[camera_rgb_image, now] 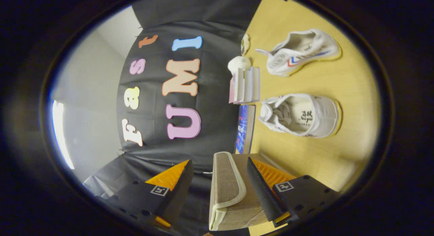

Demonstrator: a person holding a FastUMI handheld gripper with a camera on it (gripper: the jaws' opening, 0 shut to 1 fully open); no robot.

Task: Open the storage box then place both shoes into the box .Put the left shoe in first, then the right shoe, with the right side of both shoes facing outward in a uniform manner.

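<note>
Straddling the raised lid (226,190) of the storage box, the gripper (218,180) has its two fingers spread wide: one finger (262,187) lies against the lid's inner, flat face, while the other finger (176,183) stands well clear of the lid's padded outer face, with the dark booth cloth (162,93) showing through the gap. So the lid sits between the fingers, nearer to one of them, and only that one looks to be in contact; whether it truly presses I cannot tell. The lid is a beige fabric panel with a paler piped rim, seen edge-on and swung up from the box (257,158), whose tan body shows just behind the touching finger. The whole view is rolled sideways, so the yellow wooden tabletop (352,103) runs up one side. Beyond the fingers, two white sneakers rest on that tabletop, apart from each other and both outside the box. The nearer shoe (300,115) shows its opening and printed insole. The farther shoe (300,53) lies on its side, showing red and blue stripes and a yellowish sole. Between the shoes and the cloth stand a few upright books (244,85), a small white plush toy (239,63) beside them, and a blue-covered book (244,129) closer to the box.
</note>
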